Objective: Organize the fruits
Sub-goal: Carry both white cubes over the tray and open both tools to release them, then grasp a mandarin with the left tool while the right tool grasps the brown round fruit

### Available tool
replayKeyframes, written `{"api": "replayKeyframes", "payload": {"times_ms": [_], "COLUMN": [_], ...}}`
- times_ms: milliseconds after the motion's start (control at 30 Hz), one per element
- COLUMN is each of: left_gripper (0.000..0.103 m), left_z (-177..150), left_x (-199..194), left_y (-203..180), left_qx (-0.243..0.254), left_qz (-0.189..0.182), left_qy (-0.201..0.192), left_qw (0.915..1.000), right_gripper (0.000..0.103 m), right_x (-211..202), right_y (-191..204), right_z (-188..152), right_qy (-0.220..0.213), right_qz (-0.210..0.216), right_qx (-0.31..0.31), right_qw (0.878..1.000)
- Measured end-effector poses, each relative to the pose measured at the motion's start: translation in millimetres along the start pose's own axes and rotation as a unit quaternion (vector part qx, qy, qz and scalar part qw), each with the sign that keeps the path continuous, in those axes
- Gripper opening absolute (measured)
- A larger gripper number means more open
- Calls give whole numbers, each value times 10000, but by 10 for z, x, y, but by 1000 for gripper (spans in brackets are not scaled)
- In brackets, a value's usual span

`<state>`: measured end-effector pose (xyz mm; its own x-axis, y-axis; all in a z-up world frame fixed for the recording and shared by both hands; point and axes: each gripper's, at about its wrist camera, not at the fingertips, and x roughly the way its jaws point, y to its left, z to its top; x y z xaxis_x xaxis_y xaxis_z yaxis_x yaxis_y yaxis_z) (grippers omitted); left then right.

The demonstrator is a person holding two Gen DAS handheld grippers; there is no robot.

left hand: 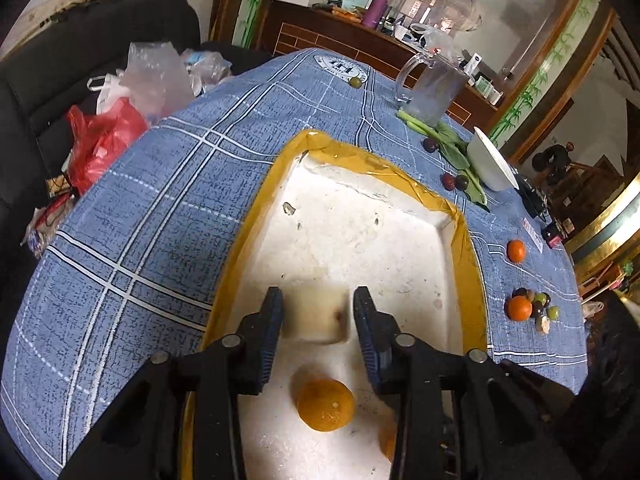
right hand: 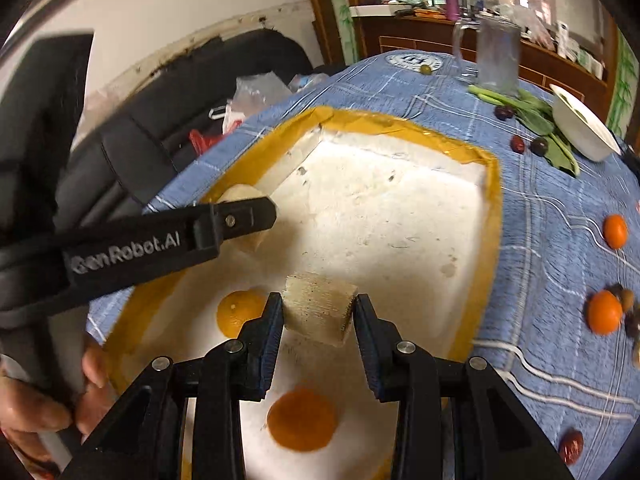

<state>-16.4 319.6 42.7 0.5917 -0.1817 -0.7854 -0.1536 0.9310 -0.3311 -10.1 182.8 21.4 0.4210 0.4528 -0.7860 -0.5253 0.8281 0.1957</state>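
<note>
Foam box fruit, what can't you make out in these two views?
Pale piece, right wrist view: mostly behind the left gripper finger; gripped or loose, unclear.
Second orange, left wrist view: half hidden by a gripper finger.
Small fruits on the cloth, left wrist view: too small to name.

Home dining room: tablecloth (left hand: 160,208), sideboard (left hand: 320,36).

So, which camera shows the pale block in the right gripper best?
The right wrist view: the pale block sits centred between the fingers of the right gripper. The left wrist view does not show it.
</note>
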Motion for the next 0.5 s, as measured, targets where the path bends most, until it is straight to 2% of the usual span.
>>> {"api": "replayKeyframes", "payload": {"times_ms": [100, 233, 367, 400, 433, 500], "left_gripper": [58, 62, 72, 74, 79, 87], "left_z": [4, -29, -123, -168, -205, -326], "left_x": [-56, -263, -646, -775, -863, -1030], "left_y": [-15, -107, -231, -299, -356, -524], "left_qx": [3, 111, 156, 178, 204, 290], "left_qz": [-67, -71, -168, -226, -301, -496], "left_qy": [-63, -159, -468, -581, -667, -841], "left_qw": [10000, 9998, 9986, 9979, 9971, 9948], "right_gripper": [41, 42, 42, 45, 49, 50], "right_x": [55, -91, -593, -721, -868, -1232], "right_y": [16, -50, -304, -380, -470, -736], "right_z": [55, 109, 12, -26, -71, -209], "right_qy": [-3, -189, -632, -733, -855, -1171], "right_qz": [57, 203, 248, 198, 97, -238], "right_qx": [60, 175, 364, 405, 448, 596], "right_qw": [10000, 9995, 9970, 9963, 9953, 9910]}}
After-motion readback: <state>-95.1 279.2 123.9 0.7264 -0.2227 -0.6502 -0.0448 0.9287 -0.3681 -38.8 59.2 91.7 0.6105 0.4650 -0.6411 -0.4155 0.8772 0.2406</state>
